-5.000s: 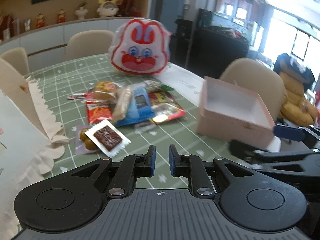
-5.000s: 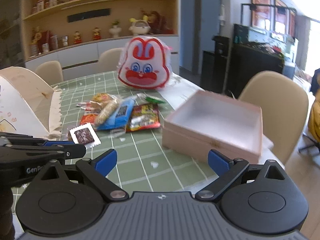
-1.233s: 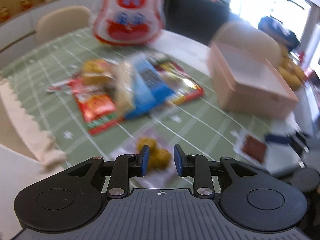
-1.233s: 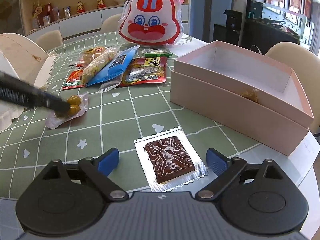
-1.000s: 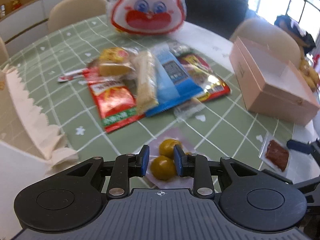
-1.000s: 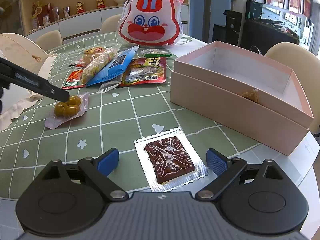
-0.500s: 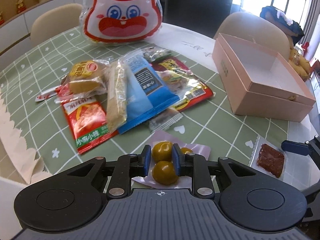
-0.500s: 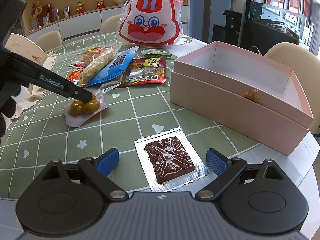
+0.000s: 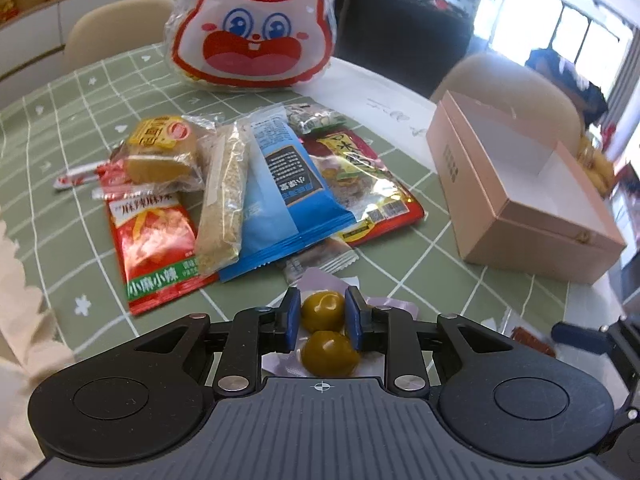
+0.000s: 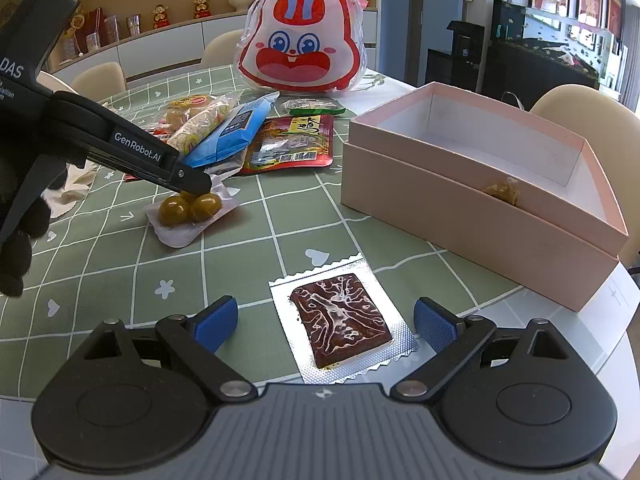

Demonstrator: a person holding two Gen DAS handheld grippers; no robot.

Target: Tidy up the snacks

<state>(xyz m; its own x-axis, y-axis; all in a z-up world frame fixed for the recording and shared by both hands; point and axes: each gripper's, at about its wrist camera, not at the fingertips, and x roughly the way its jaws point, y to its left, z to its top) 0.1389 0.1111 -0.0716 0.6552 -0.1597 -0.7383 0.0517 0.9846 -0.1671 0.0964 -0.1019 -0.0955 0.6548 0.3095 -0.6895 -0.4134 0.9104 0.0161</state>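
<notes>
left gripper (image 9: 322, 319) jaws now closed on olive packet (image 9: 325, 334), packet dragged nearer the pink box (image 10: 476, 184)

olive pack (image 9: 323, 332): clear pouch, green-yellow olives, on green checked cloth | brown snack in silver wrapper (image 10: 343, 328): flat, near table edge | pink box (image 10: 480, 184): open, one small wrapped piece inside | packet pile (image 9: 256, 184): overlapping beside box
</notes>
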